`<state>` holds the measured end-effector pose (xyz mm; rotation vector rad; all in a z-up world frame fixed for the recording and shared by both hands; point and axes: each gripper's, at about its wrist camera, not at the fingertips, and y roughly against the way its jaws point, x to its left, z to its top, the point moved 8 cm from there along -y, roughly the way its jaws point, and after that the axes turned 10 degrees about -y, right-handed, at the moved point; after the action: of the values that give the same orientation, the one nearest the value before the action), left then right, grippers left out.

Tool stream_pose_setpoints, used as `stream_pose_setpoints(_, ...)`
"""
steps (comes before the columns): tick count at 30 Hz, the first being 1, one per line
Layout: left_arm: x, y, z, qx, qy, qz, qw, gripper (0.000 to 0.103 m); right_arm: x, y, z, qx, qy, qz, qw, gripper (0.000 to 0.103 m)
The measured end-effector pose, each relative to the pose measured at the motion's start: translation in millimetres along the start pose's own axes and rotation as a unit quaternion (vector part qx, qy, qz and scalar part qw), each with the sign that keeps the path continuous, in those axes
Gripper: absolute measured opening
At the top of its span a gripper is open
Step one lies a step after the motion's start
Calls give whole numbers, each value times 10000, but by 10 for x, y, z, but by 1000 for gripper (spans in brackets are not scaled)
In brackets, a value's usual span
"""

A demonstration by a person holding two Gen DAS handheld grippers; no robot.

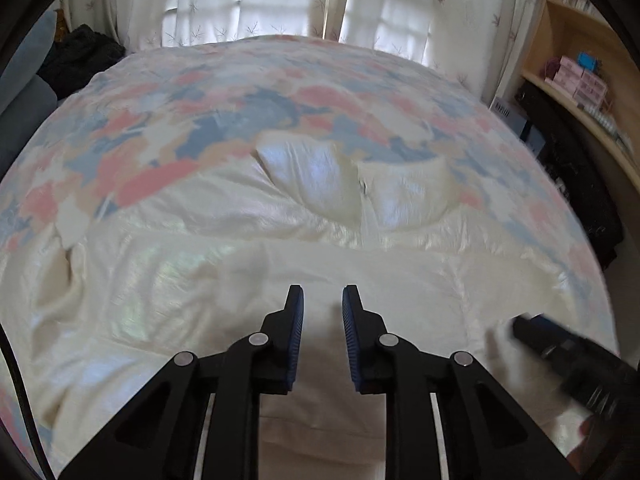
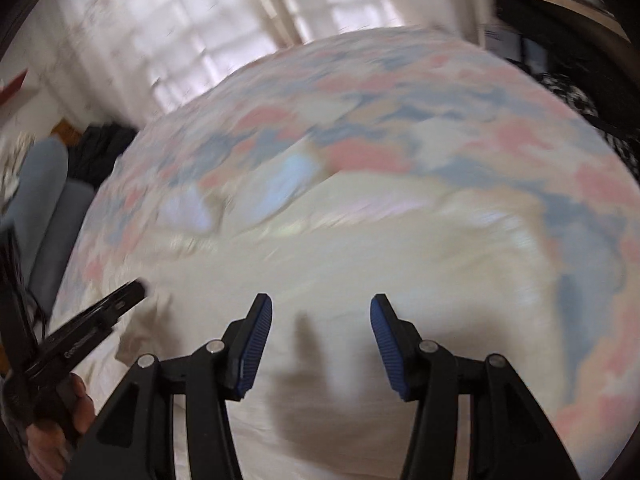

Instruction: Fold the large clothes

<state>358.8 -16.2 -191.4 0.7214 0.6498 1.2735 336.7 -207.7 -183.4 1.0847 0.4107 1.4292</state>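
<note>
Above the cream garment [image 1: 280,264], both hand-held grippers [image 1: 322,300] [image 2: 321,308] hover spread, empty.

no readable text in either view. small pink boxes [image 1: 580,80] on the wooden shelf [image 1: 568,36] at the right of my left wrist view carry print, but too small and soft to make out. a pale box [image 1: 505,111] below the shelf shows a dark printed block, not legible. there is a faint marking along the side of my left gripper [image 2: 100,320], seen from the right wrist view, too blurred to read. the right wrist view is smeared throughout. no numbers, brands or signs that i can read anywhere.
</note>
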Motion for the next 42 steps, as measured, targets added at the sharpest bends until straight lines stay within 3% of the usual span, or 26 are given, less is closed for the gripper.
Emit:
stream_pose_setpoints(2,38,-205,-129,209,-144,465,9986,18,110,-200,-178,162,55,4,9999,51)
stream_pose_setpoints(6,227,-366,-271,342,-394,995,9937,20,42,-295,-327,43,332,-295,9990,47)
stream_pose_setpoints(9,465,-323,-329,390,-168,1113,9929,25,-303,-133,-227,-300,497,-886,9944,43)
stream_pose_setpoints(10,572,-312,-365,419,-31,1161,9923,38,-501,-46,-171,-459,441,-1146,9914,43)
stream_pose_setpoints(13,717,-316,-450,372,299,745,9961,42,-1142,152,-101,-656,26,-1735,9826,44)
stream_pose_setpoints(14,717,-324,-449,364,278,736,9962,42,-1341,189,-113,-606,-275,-1634,9843,45)
stream_pose_setpoints(16,686,-305,-468,333,175,835,9958,42,-1530,225,-142,-561,-674,-1479,9851,58)
stream_pose_setpoints(19,673,-318,-484,284,61,971,9948,42,-1617,223,-178,-627,-1019,-1253,9849,59)
stream_pose_setpoints(29,655,-279,-528,83,139,953,9953,43,-1629,234,-291,-984,-1197,-1009,9828,61)
stream_pose_setpoints(37,683,-192,-520,-48,345,858,9957,43,-1608,248,-293,-1169,-1115,-1093,9808,63)
stream_pose_setpoints(42,635,-54,-551,64,572,645,9963,43,-1603,270,-287,-1154,-1092,-1152,9806,63)
